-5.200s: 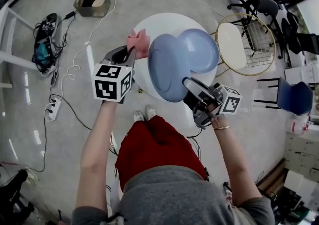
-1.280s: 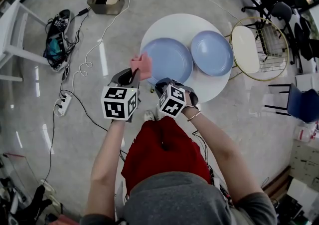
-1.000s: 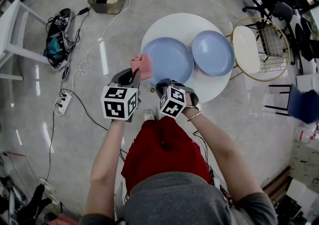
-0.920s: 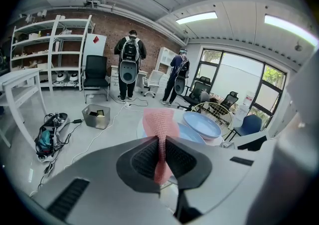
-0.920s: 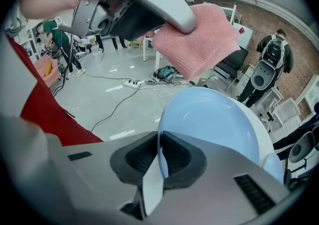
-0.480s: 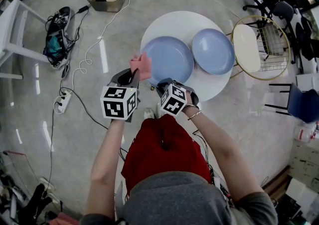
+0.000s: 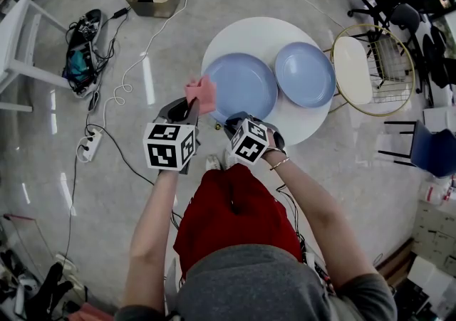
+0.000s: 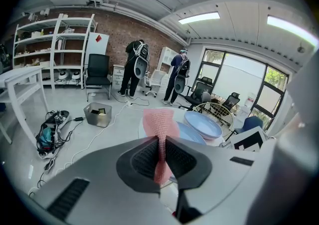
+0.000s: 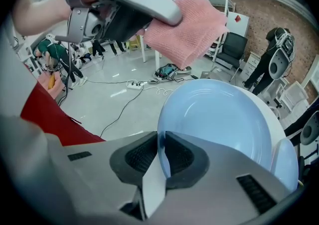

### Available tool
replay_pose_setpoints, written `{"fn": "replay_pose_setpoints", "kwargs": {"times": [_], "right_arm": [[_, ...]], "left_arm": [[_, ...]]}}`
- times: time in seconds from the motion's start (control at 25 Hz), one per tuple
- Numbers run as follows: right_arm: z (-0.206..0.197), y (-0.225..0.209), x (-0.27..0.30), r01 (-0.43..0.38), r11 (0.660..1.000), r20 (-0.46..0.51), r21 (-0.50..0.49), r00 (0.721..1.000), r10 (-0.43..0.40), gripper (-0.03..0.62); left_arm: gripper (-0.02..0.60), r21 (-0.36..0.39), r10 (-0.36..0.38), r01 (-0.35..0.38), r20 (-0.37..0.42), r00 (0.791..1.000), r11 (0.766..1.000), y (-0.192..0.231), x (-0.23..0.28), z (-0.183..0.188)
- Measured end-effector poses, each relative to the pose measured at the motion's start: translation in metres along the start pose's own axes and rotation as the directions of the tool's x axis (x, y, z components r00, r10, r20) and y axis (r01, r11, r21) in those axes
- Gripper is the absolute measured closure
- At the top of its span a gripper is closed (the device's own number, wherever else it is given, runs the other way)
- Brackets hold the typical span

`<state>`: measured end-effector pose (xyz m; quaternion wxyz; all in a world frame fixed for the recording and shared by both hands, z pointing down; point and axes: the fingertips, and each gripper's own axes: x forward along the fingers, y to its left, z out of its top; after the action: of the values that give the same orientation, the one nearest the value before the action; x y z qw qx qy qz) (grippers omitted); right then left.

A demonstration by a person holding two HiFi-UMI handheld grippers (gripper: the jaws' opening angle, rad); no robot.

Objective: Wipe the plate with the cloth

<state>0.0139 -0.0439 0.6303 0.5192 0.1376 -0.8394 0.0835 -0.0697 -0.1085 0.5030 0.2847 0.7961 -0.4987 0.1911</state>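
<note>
Tools first. R gripper (image 9: 160,145): pinching nearest rim of blue plate (image 9: 219,119), clamped tight on the edge w/ rim running straight between the jaws. Prob. anchoring plate so wiping isn't shoving it across table (image 7: 249,31); judging that, not seeing it. Gripping at the very edge, leaving whole plate face beyond the jaws free for wiping. Can't tell if that edge is being lifted off tabletop or just pinned there.

L gripper (image 8: 160,155): squeezing pink cloth (image 8: 160,124) by a narrow fold, most of fabric sticking out past the tips as a loose flap. Presumably giving a soft working face w/o hard tips scraping. Hanging just beside R gripper, above & to its left. Holding cloth over plate's left rim, apart from plate surface as far as R gripper view shows. Pointing fwd & down twd plate, so prob. lining up for a stroke.

Further out: 2nd blue plate (image 7: 305,74) lying beyond & to right of R gripper, next to gripped plate, rims touching or nearly; can't tell which. Sitting clear of wiping path, needing no handling.

Wiping not yet happening, by look of it. Next prob. needing L gripper lowering till flap is lying flat on plate.
</note>
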Motion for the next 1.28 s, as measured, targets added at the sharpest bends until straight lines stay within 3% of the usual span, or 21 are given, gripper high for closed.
{"fn": "replay_pose_setpoints", "kwargs": {"times": [0.36, 0.64, 0.88, 0.96, 1.12, 1.28], "right_arm": [[-0.002, 0.007, -0.003, -0.094, 0.983, 0.038, 0.159, 0.995, 0.089, 0.548], [-0.002, 0.007, -0.006, -0.139, 0.967, 0.065, 0.214, 0.990, 0.128, 0.545], [0.005, 0.004, -0.012, -0.234, 0.914, 0.153, 0.332, 0.969, 0.192, 0.543], [0.009, 0.003, -0.017, -0.250, 0.898, 0.186, 0.361, 0.963, 0.193, 0.543], [0.019, -0.001, -0.030, -0.233, 0.904, 0.233, 0.358, 0.960, 0.155, 0.545], [0.037, -0.006, -0.054, -0.245, 0.895, 0.331, 0.374, 0.936, 0.118, 0.545]], "left_arm": [[0.548, -0.012, -0.007, 0.007, 0.007, 1.000, 1.000, 0.001, -0.003, -0.002], [0.548, -0.025, -0.015, 0.015, 0.014, 1.000, 1.000, -0.002, -0.003, 0.000], [0.548, -0.036, -0.021, 0.022, 0.020, 1.000, 0.999, -0.005, -0.005, 0.001], [0.548, -0.036, -0.021, 0.022, 0.023, 1.000, 0.999, -0.005, -0.006, 0.003], [0.548, -0.033, -0.020, 0.021, 0.029, 0.999, 0.999, -0.005, -0.008, 0.005], [0.548, -0.031, -0.017, 0.018, 0.031, 0.999, 0.999, -0.007, -0.009, 0.006]]}}
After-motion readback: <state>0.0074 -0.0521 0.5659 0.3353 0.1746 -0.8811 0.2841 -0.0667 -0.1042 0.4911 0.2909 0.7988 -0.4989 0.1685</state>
